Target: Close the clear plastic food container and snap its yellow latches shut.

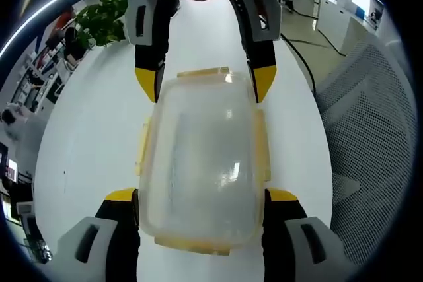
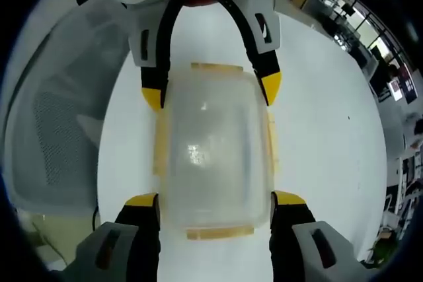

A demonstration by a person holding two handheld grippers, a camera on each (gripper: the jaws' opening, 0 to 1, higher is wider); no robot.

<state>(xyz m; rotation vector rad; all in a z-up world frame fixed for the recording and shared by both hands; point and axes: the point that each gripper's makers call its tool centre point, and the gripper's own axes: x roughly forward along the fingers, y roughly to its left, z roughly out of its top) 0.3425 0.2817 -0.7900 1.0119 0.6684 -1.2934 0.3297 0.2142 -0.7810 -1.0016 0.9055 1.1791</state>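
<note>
A clear plastic food container (image 1: 201, 156) lies on the white table (image 1: 86, 137) with its lid on. Yellow latches (image 1: 141, 146) stick out along its sides and ends. My left gripper (image 1: 201, 196) grips the near end, its yellow-tipped jaws pressed against both sides. My right gripper (image 1: 205, 84) comes in from the far end and clamps that end the same way. In the right gripper view the same container (image 2: 215, 150) sits between my right gripper (image 2: 215, 199) at the bottom and my left gripper (image 2: 211, 94) at the top. Whether the latches are snapped down is unclear.
A grey mesh office chair (image 1: 370, 130) stands beside the table, seen again as the chair (image 2: 59, 130) at the left. A green plant (image 1: 102, 21) stands past the table's far edge. Office desks and screens (image 2: 390, 77) fill the background.
</note>
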